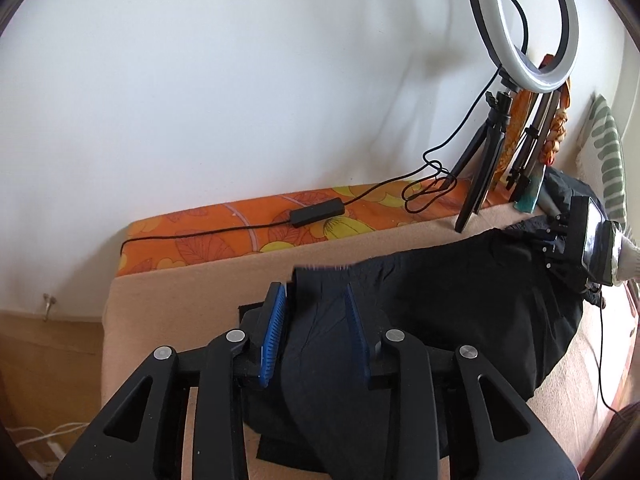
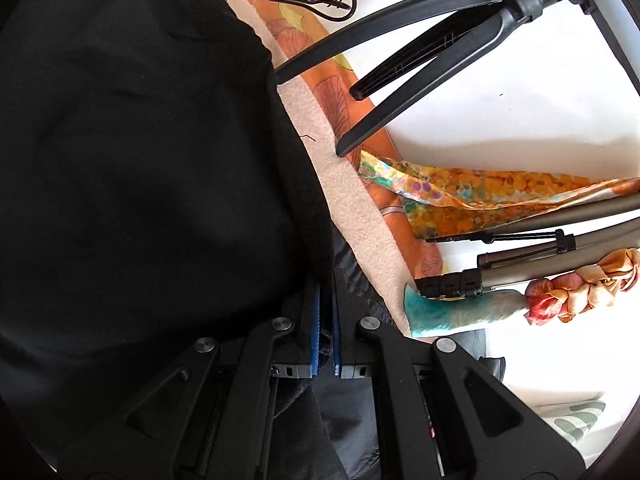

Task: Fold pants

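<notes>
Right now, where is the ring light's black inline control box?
In the left wrist view, the control box lies on the orange floral cover by the wall, left of the tripod, beyond the black pants.

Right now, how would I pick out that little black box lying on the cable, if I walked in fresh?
Look to the white wall, then down to the orange flowered cloth strip at its foot. The flat black rectangular box lies there, with a thin black cable running out of both ends; unlike the nearby black tripod, it lies flat.
</notes>
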The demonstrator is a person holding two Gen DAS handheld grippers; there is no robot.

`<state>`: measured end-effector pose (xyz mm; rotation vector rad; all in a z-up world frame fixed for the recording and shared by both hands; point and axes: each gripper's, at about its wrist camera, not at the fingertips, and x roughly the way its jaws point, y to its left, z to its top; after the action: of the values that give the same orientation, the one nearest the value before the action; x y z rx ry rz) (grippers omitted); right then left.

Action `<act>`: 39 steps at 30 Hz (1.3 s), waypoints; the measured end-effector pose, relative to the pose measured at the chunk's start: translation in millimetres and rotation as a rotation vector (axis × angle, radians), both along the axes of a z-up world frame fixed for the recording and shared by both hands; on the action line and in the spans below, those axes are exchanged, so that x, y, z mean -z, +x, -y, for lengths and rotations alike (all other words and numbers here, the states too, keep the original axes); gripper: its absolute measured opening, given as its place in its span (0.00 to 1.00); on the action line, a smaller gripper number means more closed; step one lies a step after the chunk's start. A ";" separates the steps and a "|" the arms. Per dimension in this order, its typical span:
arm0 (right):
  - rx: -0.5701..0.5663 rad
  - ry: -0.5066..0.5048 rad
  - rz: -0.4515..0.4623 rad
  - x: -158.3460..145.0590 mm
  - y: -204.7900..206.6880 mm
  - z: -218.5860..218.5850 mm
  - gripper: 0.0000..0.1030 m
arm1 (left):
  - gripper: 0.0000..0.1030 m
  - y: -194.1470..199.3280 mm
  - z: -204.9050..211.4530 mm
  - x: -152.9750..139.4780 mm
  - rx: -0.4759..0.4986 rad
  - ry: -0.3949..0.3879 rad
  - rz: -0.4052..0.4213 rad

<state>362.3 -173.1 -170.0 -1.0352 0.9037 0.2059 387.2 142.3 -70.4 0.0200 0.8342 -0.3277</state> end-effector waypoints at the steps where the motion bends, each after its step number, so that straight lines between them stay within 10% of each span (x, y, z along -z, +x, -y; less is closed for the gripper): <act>1: 0.003 0.007 -0.006 -2.1 -0.7 2.2 0.05 | 0.28 -6.1 -9.7 2.2 -0.011 -0.024 -0.006; 8: 0.019 0.168 0.049 -51.7 -14.3 -1.6 0.25 | 0.46 -37.9 -65.2 38.4 -0.046 -0.249 -0.087; 14: -0.048 0.376 0.050 -97.1 -34.3 -35.9 0.55 | 0.55 -31.9 -57.9 61.8 0.021 -0.275 -0.129; 23: -0.204 0.624 -0.064 -121.5 -16.5 -146.4 0.73 | 0.58 -15.1 -56.4 90.0 0.084 -0.354 -0.211; 26: -0.212 0.688 -0.116 -115.8 5.9 -179.4 0.73 | 0.41 -18.1 -47.7 90.8 0.118 -0.340 -0.186; 28: -0.205 0.723 -0.156 -108.6 23.4 -195.7 0.73 | 0.10 -20.4 -49.9 93.3 0.115 -0.346 -0.194; 39: -0.253 0.668 -0.246 -48.2 56.6 -270.6 0.73 | 0.05 -52.8 -87.0 76.7 -0.017 -0.344 -0.222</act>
<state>418.9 97.5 -121.8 -0.4986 0.8329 0.8045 334.3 229.3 -147.0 -0.3493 0.9878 -0.4594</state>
